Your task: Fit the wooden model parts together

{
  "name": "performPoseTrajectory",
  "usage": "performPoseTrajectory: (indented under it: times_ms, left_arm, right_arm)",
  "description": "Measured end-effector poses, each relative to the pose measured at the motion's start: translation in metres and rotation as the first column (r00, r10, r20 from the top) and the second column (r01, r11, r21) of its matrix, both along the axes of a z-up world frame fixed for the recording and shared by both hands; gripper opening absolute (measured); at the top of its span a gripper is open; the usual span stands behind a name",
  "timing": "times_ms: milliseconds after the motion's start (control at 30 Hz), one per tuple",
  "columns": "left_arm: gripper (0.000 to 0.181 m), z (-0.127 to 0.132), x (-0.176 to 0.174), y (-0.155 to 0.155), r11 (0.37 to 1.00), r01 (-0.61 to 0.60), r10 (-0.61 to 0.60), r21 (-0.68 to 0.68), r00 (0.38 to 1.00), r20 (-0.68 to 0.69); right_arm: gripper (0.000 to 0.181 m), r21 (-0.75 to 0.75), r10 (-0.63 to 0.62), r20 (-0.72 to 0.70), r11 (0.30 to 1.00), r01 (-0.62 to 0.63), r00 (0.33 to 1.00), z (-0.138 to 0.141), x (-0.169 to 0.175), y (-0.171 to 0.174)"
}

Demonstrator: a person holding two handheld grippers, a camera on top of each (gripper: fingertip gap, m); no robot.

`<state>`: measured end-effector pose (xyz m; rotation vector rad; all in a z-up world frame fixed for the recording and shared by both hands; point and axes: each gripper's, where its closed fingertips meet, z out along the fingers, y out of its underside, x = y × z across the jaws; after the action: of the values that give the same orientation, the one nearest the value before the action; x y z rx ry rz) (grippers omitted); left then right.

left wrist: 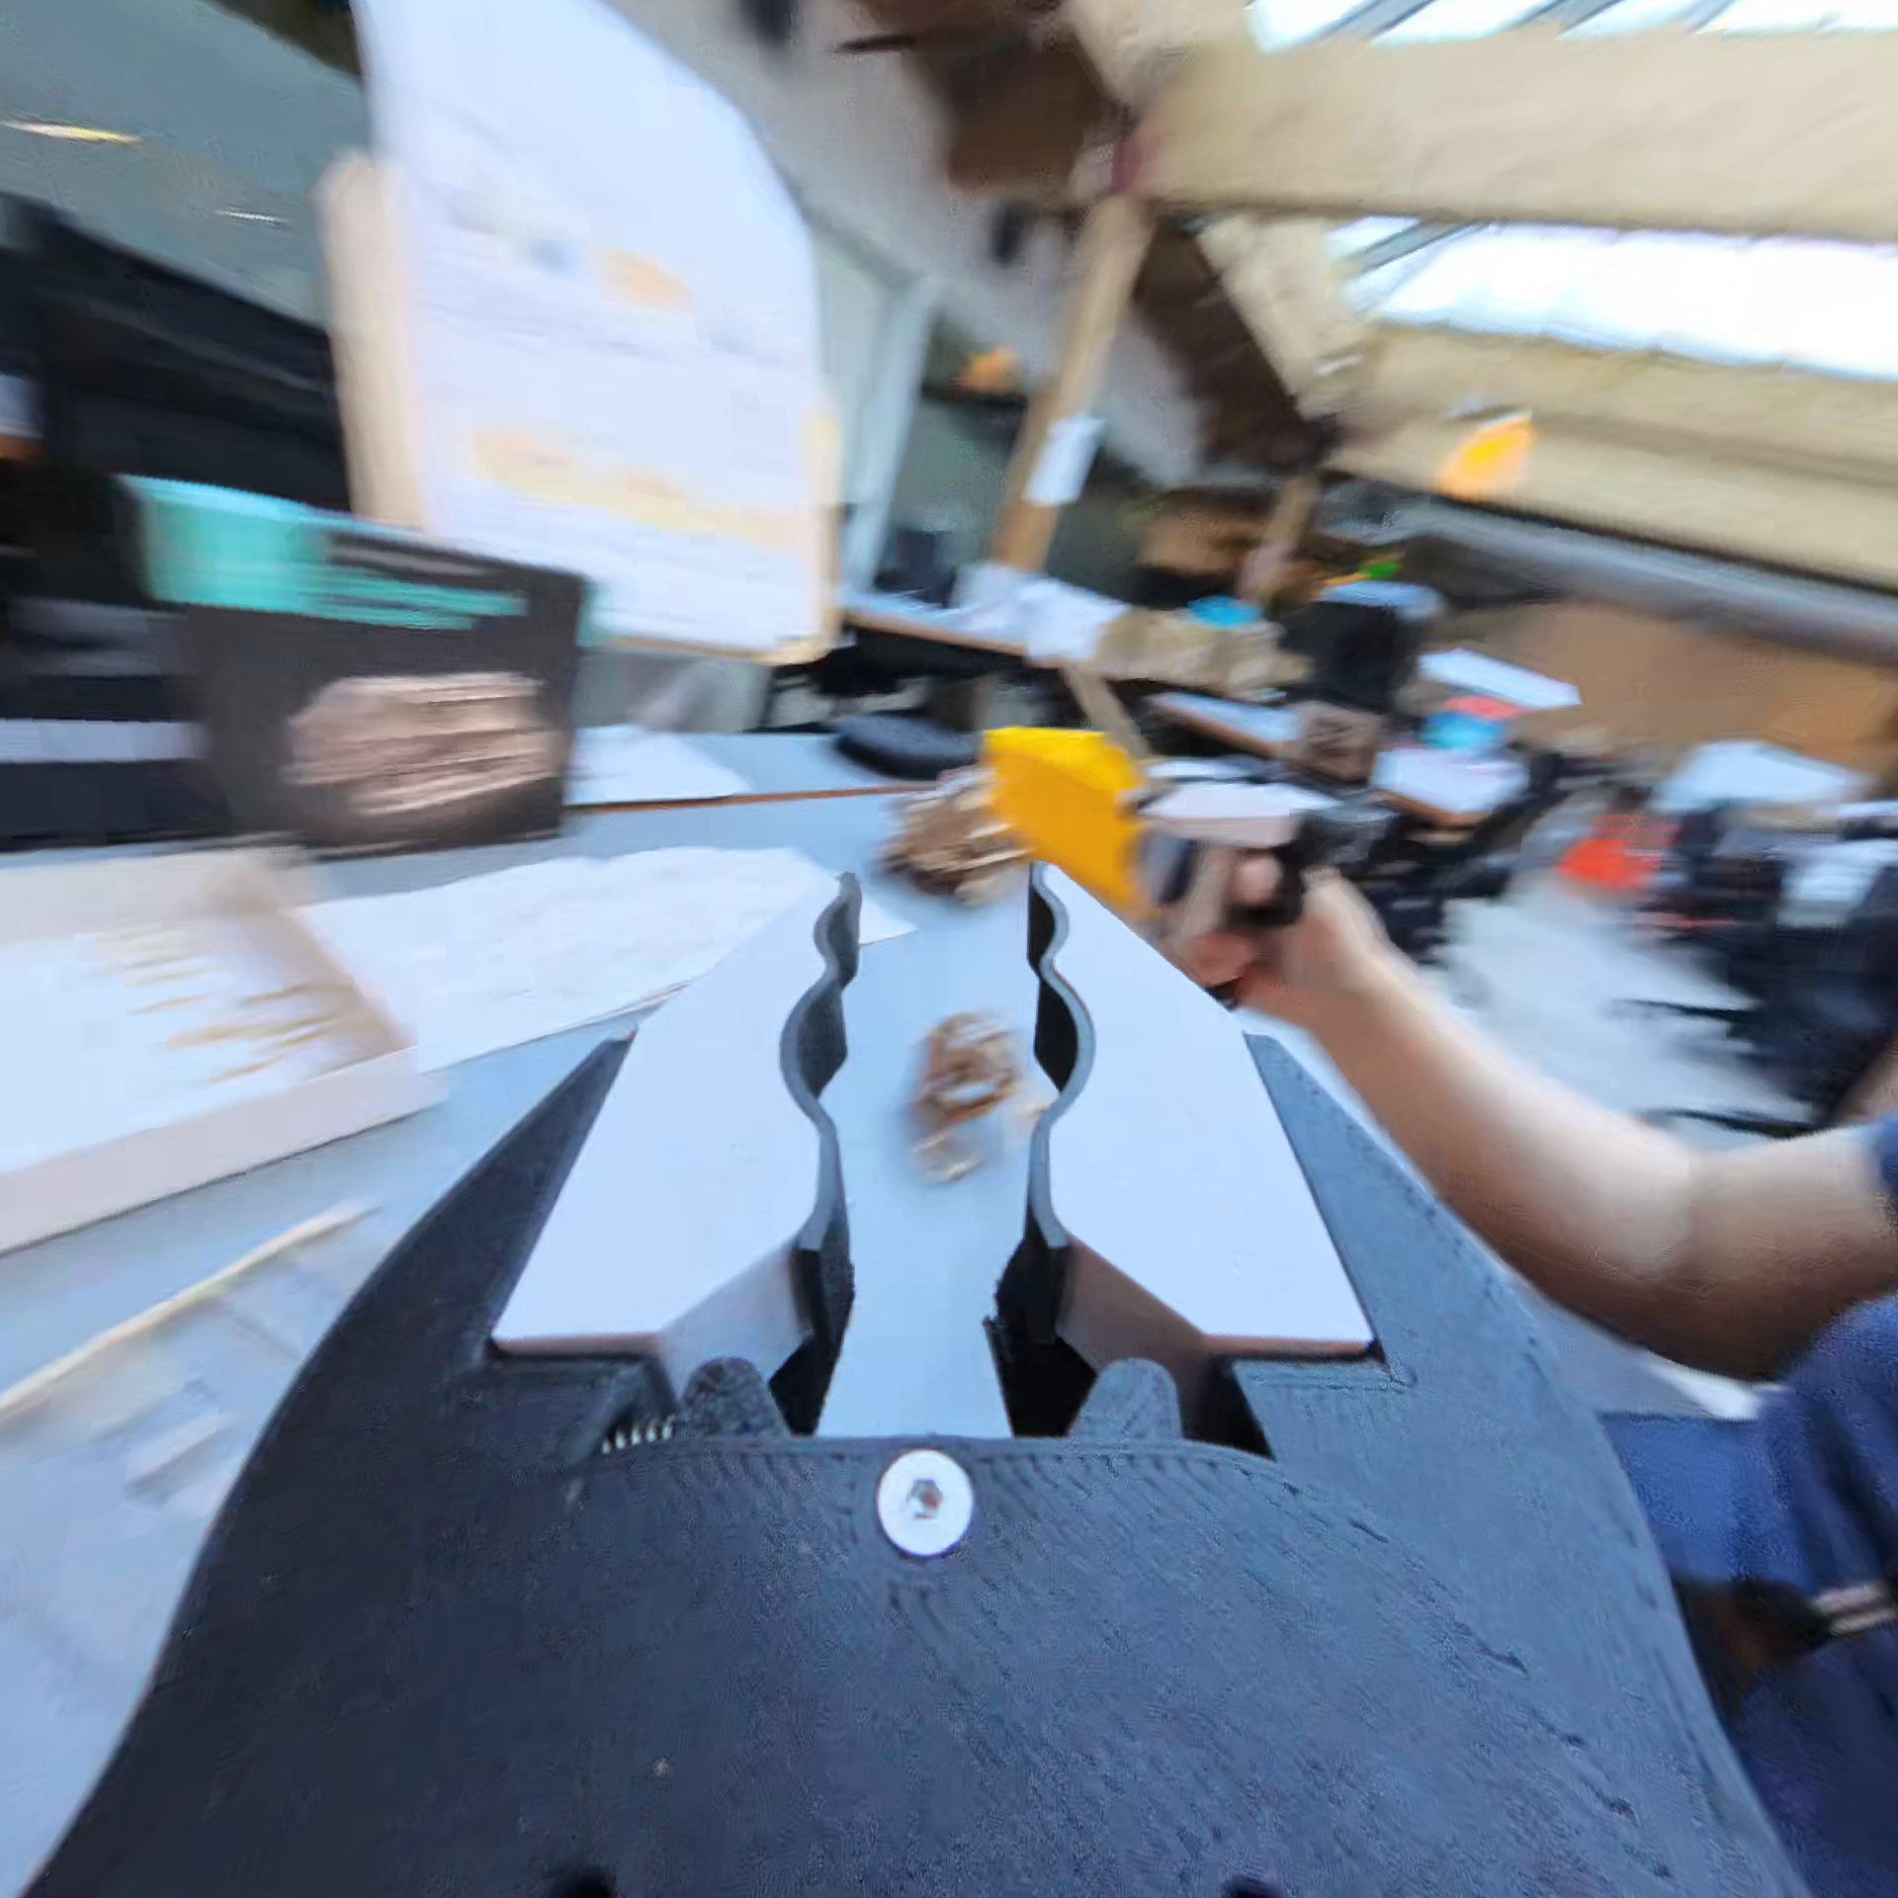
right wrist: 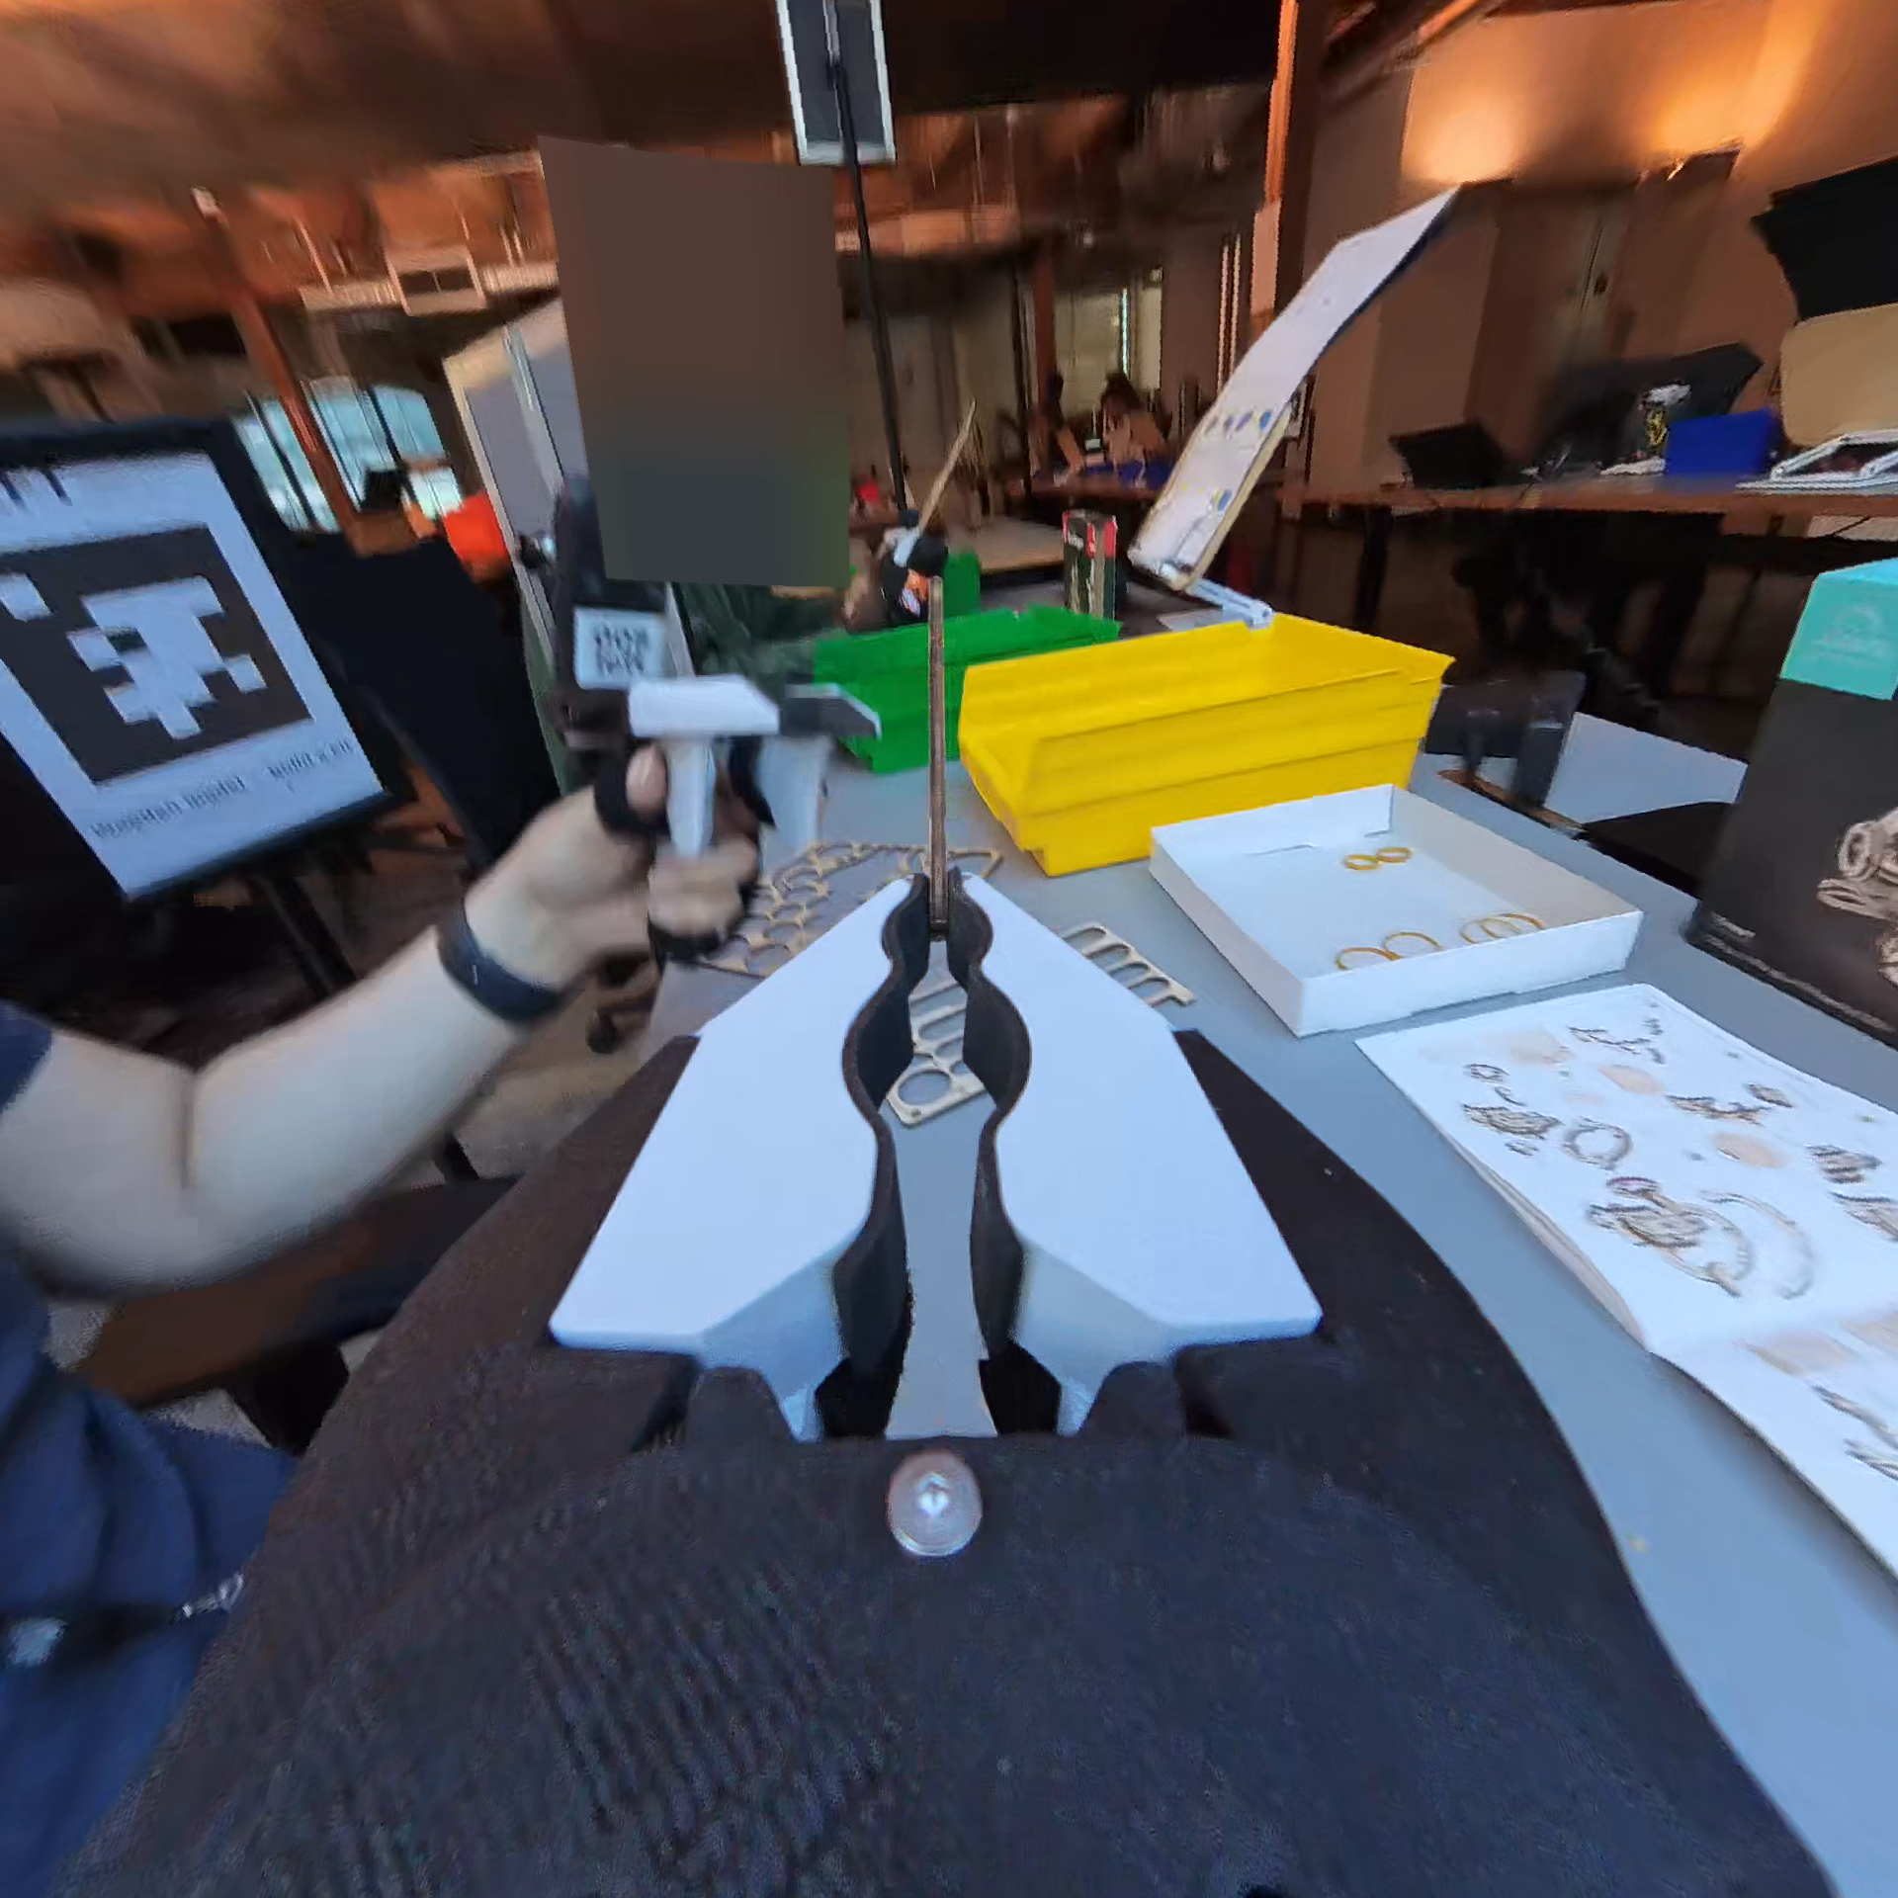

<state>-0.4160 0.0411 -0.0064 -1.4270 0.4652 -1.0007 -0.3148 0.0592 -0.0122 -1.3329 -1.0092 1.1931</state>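
Your right gripper [right wrist: 937, 909]: fingers pinch thin wooden strip [right wrist: 937, 739], upright. Your left gripper [left wrist: 940, 904]: fingers apart, empty, above small wooden piece [left wrist: 960, 1078], blurred, on table [left wrist: 637, 1140].

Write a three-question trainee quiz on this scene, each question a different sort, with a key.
1. True or false: the right hand-held gripper is shut on a thin wooden part.
2. What lies in the white tray? A) rings B) screws C) nothing
3. Fill in: the left hand-held gripper is ____ and holds nothing.

Key: 1 true; 2 A; 3 open.
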Motion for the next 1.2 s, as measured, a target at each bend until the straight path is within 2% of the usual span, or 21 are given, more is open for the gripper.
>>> performPoseTrajectory:
  times_ms: [33, 100, 200, 233, 267, 333, 400, 433, 467, 500, 567, 600, 667, 733, 800, 867, 967, 1067, 1133, 1200]
  left_arm:
    - [0.031, 0.002, 0.037, 0.000, 0.997, 0.076, -0.077, 0.015, 0.996, 0.049]
    - [0.029, 0.003, 0.086, 0.008, 0.984, 0.175, -0.177, 0.025, 0.973, 0.147]
    - [0.025, 0.004, 0.125, 0.014, 0.939, 0.344, -0.334, -0.002, 0.912, 0.238]
    - [0.019, 0.002, 0.131, 0.017, 0.933, 0.359, -0.351, 0.006, 0.910, 0.220]
    - [0.003, 0.002, 0.136, 0.014, 0.921, 0.389, -0.387, 0.030, 0.903, 0.188]
    - [0.000, 0.002, 0.144, 0.011, 0.900, 0.433, -0.435, 0.045, 0.894, 0.109]
    - [0.000, -0.003, 0.151, 0.014, 0.890, 0.456, -0.456, 0.014, 0.890, -0.021]
    - [0.000, -0.008, 0.154, 0.014, 0.879, 0.477, -0.476, -0.014, 0.872, -0.114]
    - [0.001, -0.017, 0.158, 0.015, 0.868, 0.494, -0.492, -0.053, 0.840, -0.230]
    - [0.001, -0.028, 0.161, 0.017, 0.864, 0.495, -0.492, -0.091, 0.793, -0.358]
    - [0.001, -0.046, 0.165, 0.018, 0.846, 0.516, -0.494, -0.135, 0.665, -0.560]
    - [0.000, -0.050, 0.167, 0.019, 0.839, 0.524, -0.491, -0.148, 0.613, -0.619]
    - [0.000, -0.060, 0.167, 0.021, 0.822, 0.530, -0.504, -0.209, 0.507, -0.699]
    - [0.001, -0.070, 0.163, 0.025, 0.813, 0.524, -0.505, -0.254, 0.420, -0.754]
    - [0.000, -0.075, 0.163, 0.025, 0.798, 0.537, -0.519, -0.272, 0.385, -0.763]
    - [0.001, -0.077, 0.163, 0.034, 0.816, 0.514, -0.504, -0.264, 0.410, -0.761]
    - [0.009, -0.074, 0.169, 0.048, 0.855, 0.480, -0.459, -0.197, 0.522, -0.719]
    - [0.004, -0.070, 0.177, 0.057, 0.871, 0.472, -0.436, -0.135, 0.618, -0.654]
    - [0.002, -0.068, 0.180, 0.057, 0.854, 0.499, -0.479, -0.147, 0.643, -0.598]
    - [0.000, -0.063, 0.184, 0.046, 0.790, 0.580, -0.587, -0.200, 0.620, -0.520]
  right_arm:
    - [0.000, -0.015, -0.005, -0.024, 1.000, 0.005, 1.000, 0.000, 0.001, 0.000]
    - [0.000, -0.010, 0.006, -0.062, 1.000, -0.006, 0.998, 0.000, 0.004, -0.003]
    - [0.000, -0.027, 0.038, -0.051, 0.999, -0.040, 0.998, -0.008, 0.010, -0.009]
    - [0.000, -0.022, 0.017, -0.040, 1.000, -0.018, 0.999, -0.011, 0.013, -0.007]
    - [0.000, -0.007, 0.001, -0.027, 1.000, -0.001, 1.000, -0.014, 0.017, -0.004]
    - [0.001, -0.022, 0.067, -0.041, 0.997, -0.067, 0.997, -0.013, 0.023, -0.009]
    - [0.011, 0.012, 0.074, 0.094, 0.997, -0.076, 0.993, -0.021, 0.039, -0.002]
    - [0.011, 0.073, 0.070, 0.117, 0.994, -0.078, 0.991, -0.012, 0.049, 0.001]
    - [0.009, 0.102, 0.072, 0.113, 0.991, -0.084, 0.991, 0.000, 0.054, 0.003]
    - [0.016, 0.092, 0.075, 0.135, 0.992, -0.088, 0.988, 0.007, 0.053, 0.008]
    - [0.034, 0.009, 0.121, 0.291, 0.992, -0.129, 0.949, -0.004, 0.043, 0.013]
    - [0.034, -0.020, 0.157, 0.370, 0.987, -0.161, 0.915, -0.014, 0.039, 0.011]
    - [0.022, -0.021, 0.209, 0.421, 0.975, -0.221, 0.883, -0.021, 0.035, 0.004]
    - [0.000, 0.006, 0.177, 0.447, 0.980, -0.200, 0.877, -0.024, 0.035, 0.009]
    - [0.000, 0.014, 0.167, 0.460, 0.981, -0.195, 0.872, -0.029, 0.035, 0.009]
    - [0.001, 0.042, 0.109, 0.445, 0.989, -0.142, 0.889, -0.031, 0.037, 0.018]
    - [0.000, 0.008, 0.026, 0.350, 0.999, -0.031, 0.936, -0.025, 0.042, 0.035]
    - [0.000, -0.066, 0.008, 0.220, 0.998, 0.007, 0.976, -0.016, 0.046, 0.045]
    - [0.000, -0.097, 0.040, 0.169, 0.995, -0.024, 0.985, -0.014, 0.048, 0.045]
    - [0.003, -0.076, 0.148, 0.125, 0.987, -0.140, 0.981, -0.009, 0.051, 0.033]
